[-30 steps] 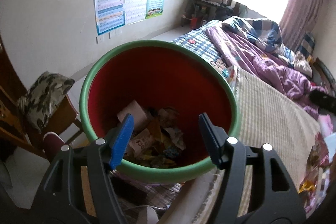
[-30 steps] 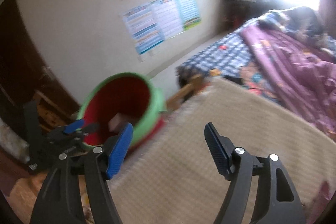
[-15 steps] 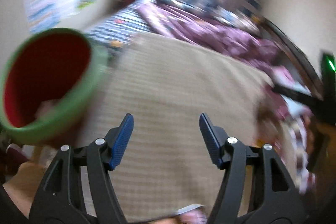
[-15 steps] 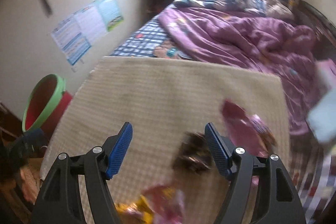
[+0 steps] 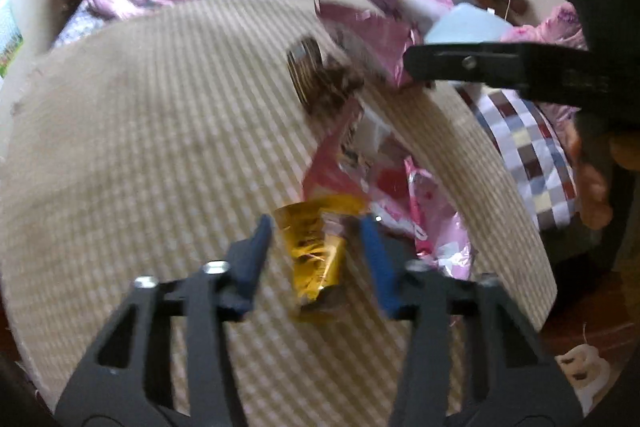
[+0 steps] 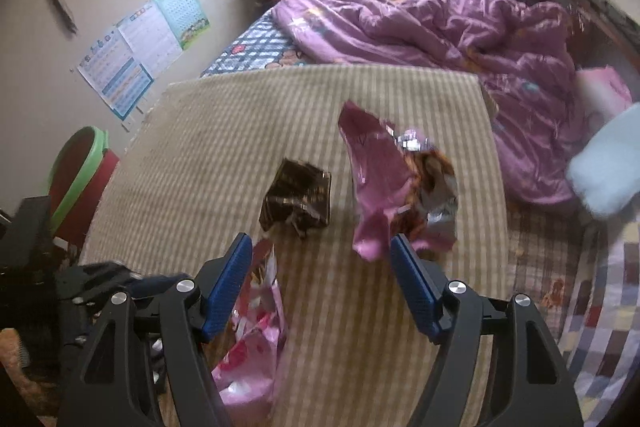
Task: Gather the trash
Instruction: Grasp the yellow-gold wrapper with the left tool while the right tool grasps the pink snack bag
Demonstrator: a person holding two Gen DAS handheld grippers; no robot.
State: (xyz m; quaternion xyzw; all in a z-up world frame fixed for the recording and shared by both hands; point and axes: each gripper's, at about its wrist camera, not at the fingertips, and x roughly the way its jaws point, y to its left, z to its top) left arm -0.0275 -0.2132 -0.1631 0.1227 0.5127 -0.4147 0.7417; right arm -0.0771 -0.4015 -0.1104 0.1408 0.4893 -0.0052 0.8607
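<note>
My left claw point(image 5: 316, 233) is closing around the gold wrapper point(image 5: 314, 251) on the striped mat point(image 5: 160, 131) — not pinching yet. It looks light, crinkly and slippery, so I'd grab its middle. My right claw point(image 6: 320, 267) is open and empty. I count four wrappers — gold, brown point(image 6: 298, 201) and two pink

Your left gripper point(image 5: 316, 227) is smeared by motion as its jaws close around the gold wrapper point(image 5: 314, 251), so you cannot tell whether the pads touch it. In the right wrist view, the pink packet point(image 6: 256, 355) near you is partly hidden behind a blue finger point(image 6: 226, 291). The green-rimmed bin point(image 6: 76, 179) at far left is half covered by the mat point(image 6: 200, 155).
</note>
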